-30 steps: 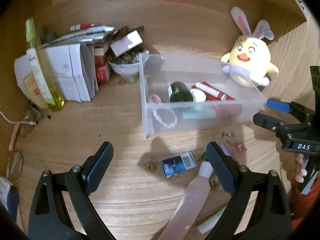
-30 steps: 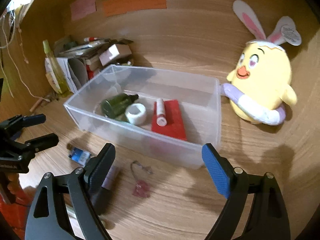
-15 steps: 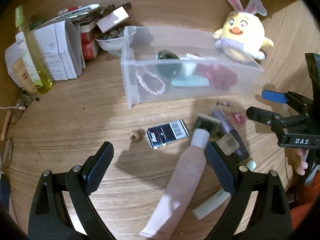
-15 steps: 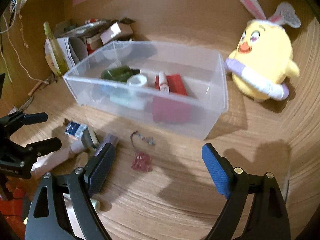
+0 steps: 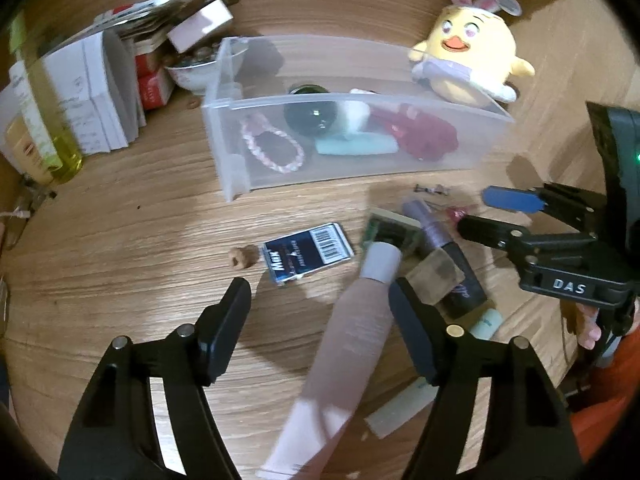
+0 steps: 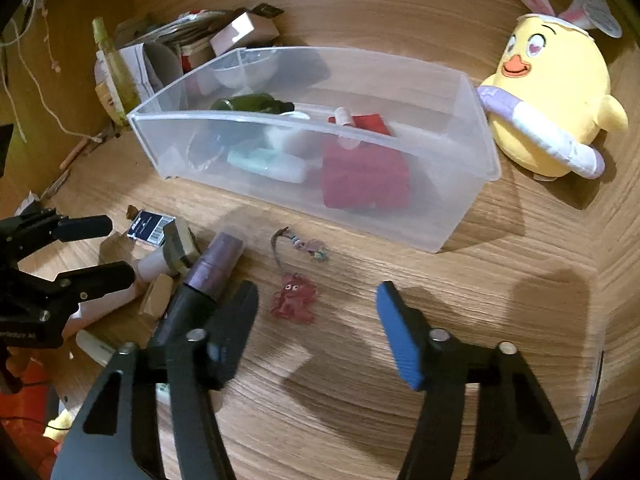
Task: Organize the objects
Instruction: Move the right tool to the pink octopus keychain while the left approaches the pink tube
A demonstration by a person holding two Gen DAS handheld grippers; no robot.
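A clear plastic bin (image 5: pixel 360 168) (image 6: pixel 304 200) holds a bead bracelet, a dark green bottle, a teal tube and a red box. In front of it lie a pink tube (image 5: pixel 360 332), a blue barcode packet (image 5: pixel 308 252), a purple-black tube (image 6: pixel 204 280) and a red charm (image 6: pixel 294 300). My left gripper (image 5: pixel 320 320) hangs over the pink tube with its jaws closing. The tube lies between them against the right finger, clear of the left one. My right gripper (image 6: pixel 316 312) is closing too, with the charm just ahead between its fingers and untouched.
A yellow plush chick (image 5: pixel 468 64) (image 6: pixel 552 100) sits right of the bin. White boxes, a yellow bottle (image 5: pixel 44 120) and a bowl (image 5: pixel 200 68) crowd the back left by the wooden wall. A green-edged block (image 5: pixel 392 232) and small tubes lie among the loose items.
Both grippers have sunk toward the table and tilted down. Both pairs of jaws have narrowed. The pink tube now lies between the left fingers, the charm between the right ones.
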